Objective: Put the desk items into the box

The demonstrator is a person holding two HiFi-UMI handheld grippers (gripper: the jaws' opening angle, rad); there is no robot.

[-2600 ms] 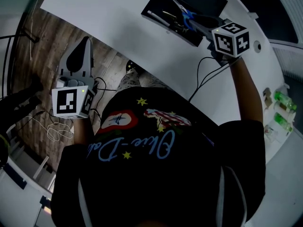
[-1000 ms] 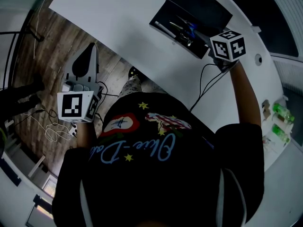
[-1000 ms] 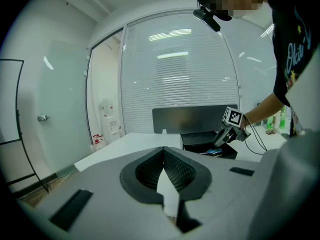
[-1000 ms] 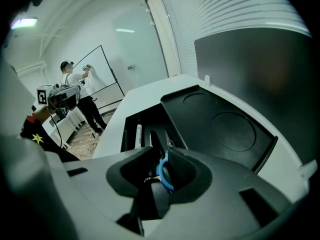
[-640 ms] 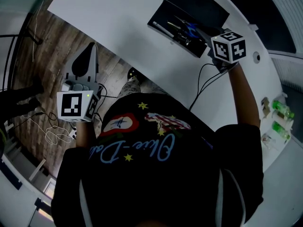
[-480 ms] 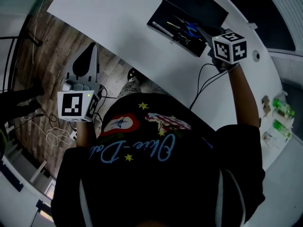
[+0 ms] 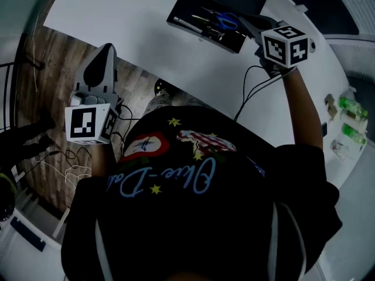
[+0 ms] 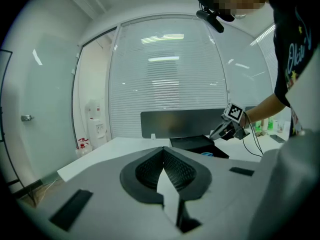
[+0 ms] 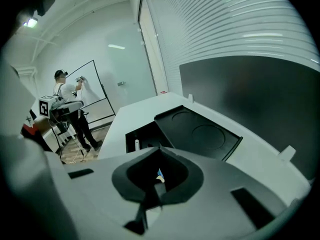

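Right gripper [image 7: 246, 21]: hangs shut and empty just right of the box [image 7: 196, 29], long side stretching off left; left gripper [image 7: 104, 50] also shut, well apart.

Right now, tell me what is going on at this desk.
A person holds a two-jaw gripper in each hand. The right gripper hangs over the open black box on the white desk, jaws shut with nothing gripped. The box already holds blue-handled scissors and what looks like a pen. The left gripper is held off to the side over the wooden floor, jaws shut and empty.
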